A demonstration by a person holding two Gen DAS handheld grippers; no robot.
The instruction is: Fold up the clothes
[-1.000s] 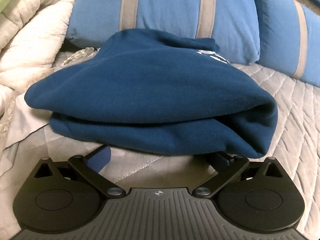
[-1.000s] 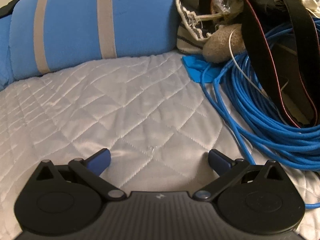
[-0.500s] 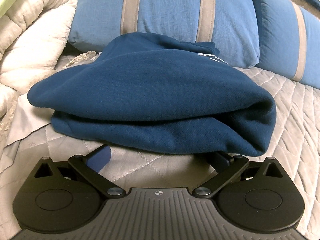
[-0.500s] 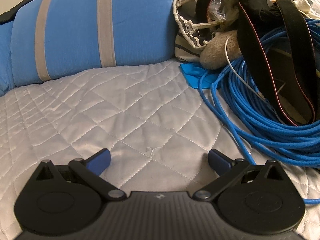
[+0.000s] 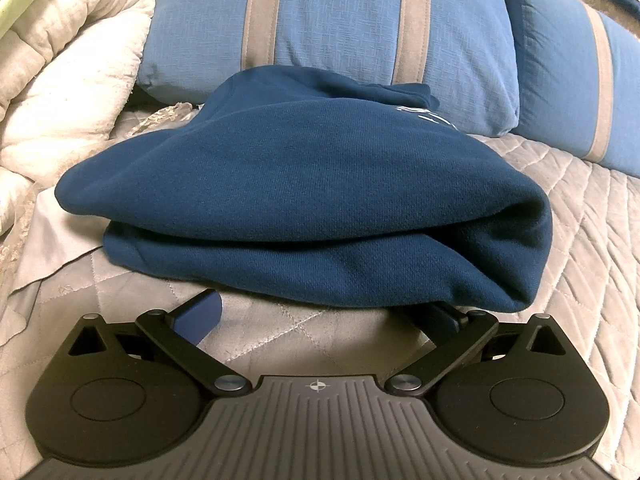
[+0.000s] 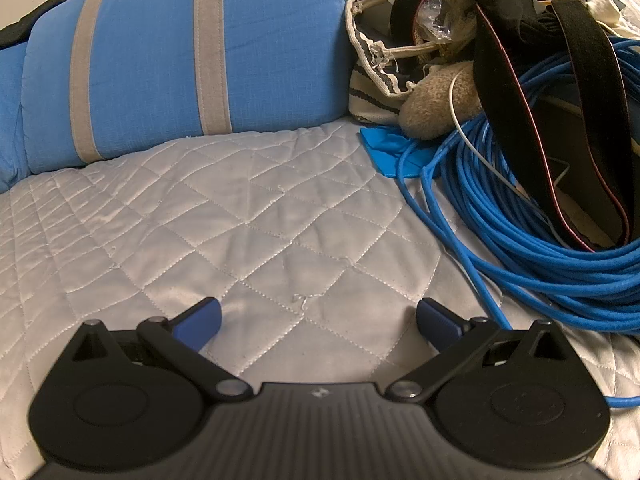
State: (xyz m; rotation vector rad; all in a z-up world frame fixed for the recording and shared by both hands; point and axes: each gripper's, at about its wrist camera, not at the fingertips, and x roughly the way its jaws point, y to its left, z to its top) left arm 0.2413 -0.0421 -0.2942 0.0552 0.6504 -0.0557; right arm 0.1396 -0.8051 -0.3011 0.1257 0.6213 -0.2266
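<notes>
Grey quilted bedspread (image 5: 580,216) under everything, big blue pillows with grey stripes (image 5: 340,16) behind, and there's my navy blue fleece sweatshirt (image 5: 304,192), folded in thick layers, lying on the bed right ahead of my left gripper (image 5: 320,314). Fingers spread wide on both sides, gripping nothing; my right gripper (image 6: 318,320) sits over bare quilt beside a coil of blue cable (image 6: 520,216). I'd say slide low, pinch every layer together, lift evenly. White lettering peeks near the top.
</notes>
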